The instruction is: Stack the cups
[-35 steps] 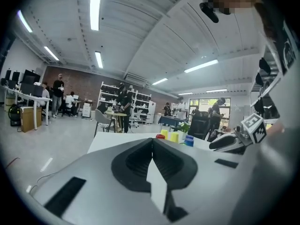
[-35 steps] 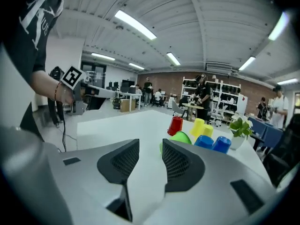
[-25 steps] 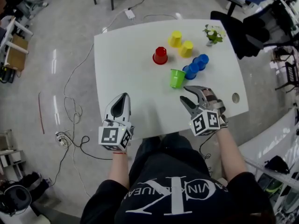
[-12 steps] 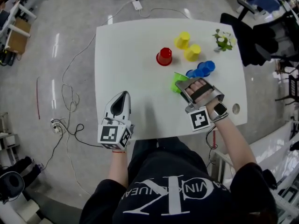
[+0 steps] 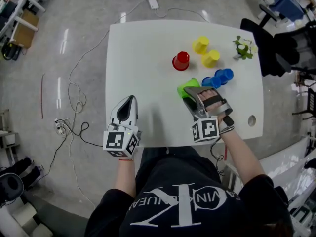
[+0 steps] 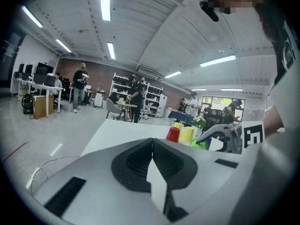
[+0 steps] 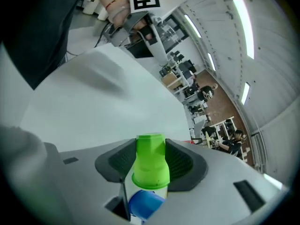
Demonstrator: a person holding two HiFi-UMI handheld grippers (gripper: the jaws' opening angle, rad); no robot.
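**Green cup is in your right jaws**

Your right gripper point(image 5: 190, 94) is closing its jaws on the green plastic cup point(image 7: 151, 161). The cup's closed end points at the tips and its rim faces back, just beside a blue plastic cup point(image 7: 143, 204). Your left gripper point(image 5: 127, 111) is pressed shut, empty and farther off.

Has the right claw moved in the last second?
Yes: the right claw went forward from the near edge of the table to the green cup, closing around it.

A large open lab or workshop hall: long ceiling strip lights point(image 6: 105, 1), storage shelves point(image 6: 123, 86), desks with monitors point(image 6: 33, 74), people standing about point(image 6: 80, 81), and cables point(image 5: 75, 110) trailing across a polished grey floor point(image 5: 49, 43).
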